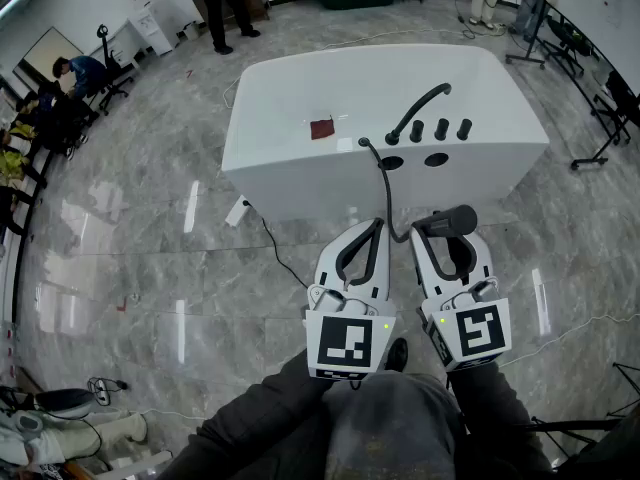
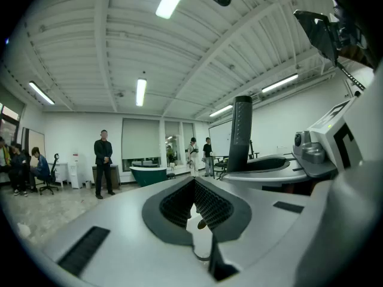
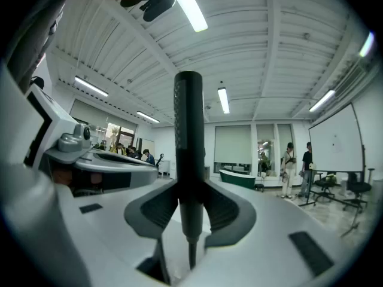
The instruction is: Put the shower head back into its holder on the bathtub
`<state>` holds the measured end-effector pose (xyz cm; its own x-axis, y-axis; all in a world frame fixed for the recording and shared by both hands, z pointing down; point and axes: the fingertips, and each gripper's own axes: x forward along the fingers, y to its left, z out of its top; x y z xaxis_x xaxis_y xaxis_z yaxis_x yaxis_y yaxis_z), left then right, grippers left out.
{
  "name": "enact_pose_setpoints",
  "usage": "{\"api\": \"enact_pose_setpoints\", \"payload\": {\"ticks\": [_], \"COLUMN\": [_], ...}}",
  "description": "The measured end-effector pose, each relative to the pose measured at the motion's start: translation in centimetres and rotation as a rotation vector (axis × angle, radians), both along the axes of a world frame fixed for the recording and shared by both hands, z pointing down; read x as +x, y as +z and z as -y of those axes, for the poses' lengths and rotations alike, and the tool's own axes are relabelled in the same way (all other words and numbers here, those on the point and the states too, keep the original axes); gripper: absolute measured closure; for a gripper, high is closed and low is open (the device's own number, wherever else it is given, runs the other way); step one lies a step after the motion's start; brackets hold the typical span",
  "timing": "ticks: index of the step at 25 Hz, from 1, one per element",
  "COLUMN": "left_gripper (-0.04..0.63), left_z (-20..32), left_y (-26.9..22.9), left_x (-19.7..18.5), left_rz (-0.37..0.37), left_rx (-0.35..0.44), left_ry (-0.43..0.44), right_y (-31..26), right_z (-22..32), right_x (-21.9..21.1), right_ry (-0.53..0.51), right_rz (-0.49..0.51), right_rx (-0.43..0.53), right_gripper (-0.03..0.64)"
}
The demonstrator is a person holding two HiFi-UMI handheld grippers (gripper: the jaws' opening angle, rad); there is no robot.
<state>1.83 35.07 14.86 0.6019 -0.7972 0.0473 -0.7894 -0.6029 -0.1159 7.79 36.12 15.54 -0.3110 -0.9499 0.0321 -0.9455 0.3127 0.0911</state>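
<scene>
The white bathtub stands just ahead, with a black faucet, three black knobs and two dark holes on its near rim. A black hose runs from the rim down to the black shower head. My right gripper is shut on its handle, and the shower head stands upright between the jaws of my right gripper. My left gripper is beside it, shut and holding nothing. From my left gripper the shower head shows to the right.
A small dark red square lies on the tub's rim. A black cable trails over the marble floor at the tub's front left. People stand at the back and sit at the left. Black stands are at the right.
</scene>
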Motion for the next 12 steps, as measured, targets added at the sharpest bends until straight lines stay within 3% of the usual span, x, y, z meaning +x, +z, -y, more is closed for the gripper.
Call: {"api": "enact_pose_setpoints", "payload": {"ticks": [12], "left_gripper": [0.592], "left_z": [1.8], "left_y": [-0.4], "left_x": [2.0], "left_rz": [0.025], "left_rx": [0.022], "left_ry": [-0.002], "right_y": [-0.7], "right_z": [1.4], "right_x": [2.1], "right_ry": [0.016], "right_rz": [-0.006], "right_rx": [0.016], "right_gripper": [0.477]}}
